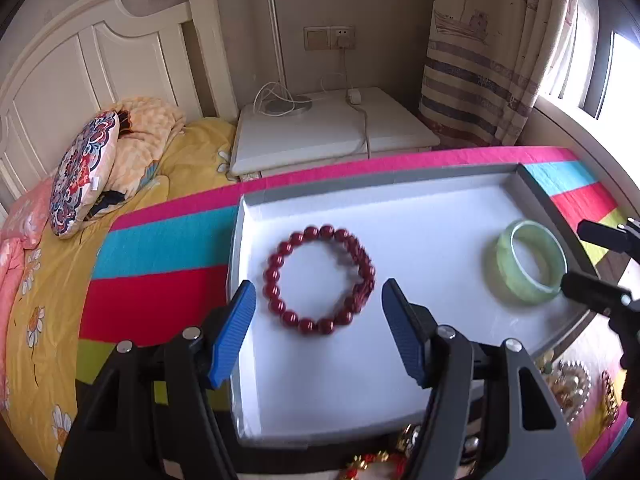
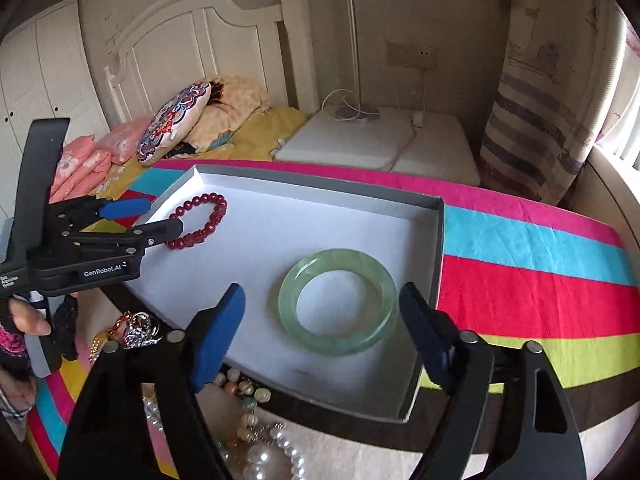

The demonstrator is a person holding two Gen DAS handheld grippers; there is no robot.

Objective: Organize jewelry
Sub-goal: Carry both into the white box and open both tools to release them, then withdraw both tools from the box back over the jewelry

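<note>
Jade bangle in tray, both tools wide open, empty

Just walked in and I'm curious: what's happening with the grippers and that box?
A person is sorting jewelry into a shallow white tray on a striped cloth. The red bead bracelet and the green jade bangle lie inside it. The left gripper is open near the beads, the right gripper open around the bangle; neither grips anything. More jewelry, including pearls, lies outside the tray.
</note>
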